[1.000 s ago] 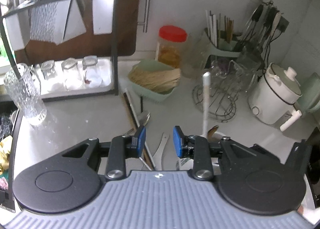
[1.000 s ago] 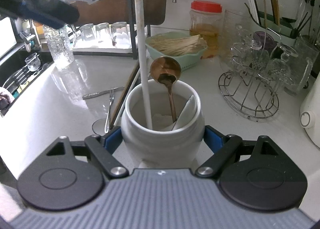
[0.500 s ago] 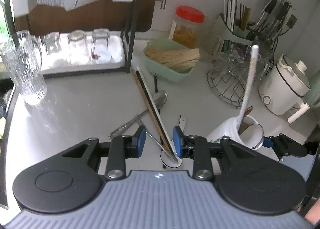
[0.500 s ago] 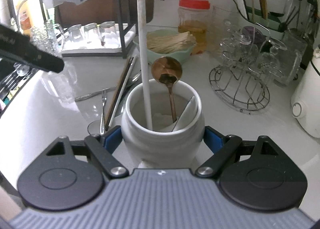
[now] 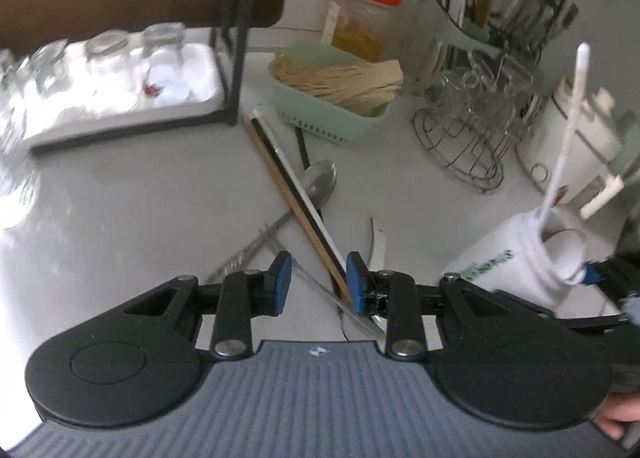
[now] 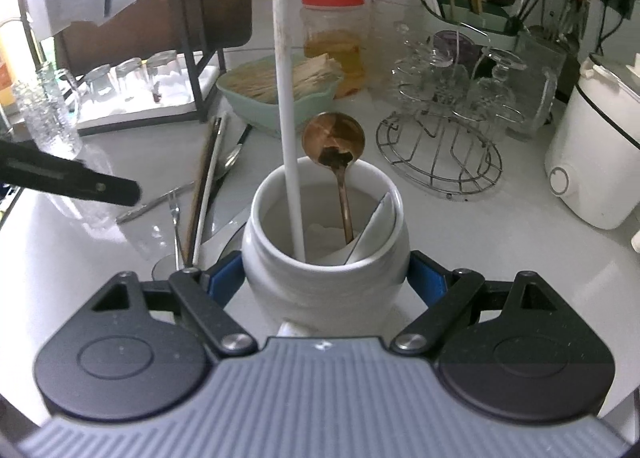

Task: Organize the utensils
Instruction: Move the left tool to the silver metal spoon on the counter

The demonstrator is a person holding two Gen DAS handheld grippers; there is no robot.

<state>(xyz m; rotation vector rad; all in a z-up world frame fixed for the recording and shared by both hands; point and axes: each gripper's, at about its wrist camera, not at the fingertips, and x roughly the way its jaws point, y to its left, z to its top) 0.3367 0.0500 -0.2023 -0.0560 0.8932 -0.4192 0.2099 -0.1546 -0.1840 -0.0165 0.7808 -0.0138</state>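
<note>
Right gripper (image 6: 325, 278): its blue fingers (image 6: 224, 278) were pressed against both sides of the white jar (image 6: 326, 254), clamped on its belly just above the tabletop (image 6: 500, 234).
White jar contents: a long white stick (image 6: 286, 105) stood nearly upright against the left inner wall; a copper spoon (image 6: 334, 137) stood bowl-up beside it; a white ceramic spoon (image 6: 378, 225) leaned on the right inner wall.
Left gripper (image 5: 316, 284): the fingers (image 5: 280, 282) stood partly open, gripping nothing, low over the near ends of the loose chopsticks (image 5: 296, 201); the right finger sat just beside them, and whether it touched them could not be told.
Loose utensils: the chopsticks, one wooden, one dark, one white, lay side by side in the middle of the tabletop, running diagonally toward the basket; a steel spoon (image 5: 320, 181) lay under them with its bowl toward the far side; a fork (image 6: 175, 213) lay just beside them, left of the jar.
Green basket (image 5: 332, 113): farther back, holding a bundle of pale sticks.
Wire glass rack (image 6: 440, 153): toward the right, beyond the jar, with clear glasses hung on it.
White cooker (image 6: 592, 149): near the right edge.
Red-lidded jar (image 6: 334, 29): at the back edge, against the wall.
Utensil holder (image 6: 472, 17): at the back right, with upright chopsticks.
Glasses tray (image 5: 120, 85): at the back left, under a dark rack, with upturned glasses.
</note>
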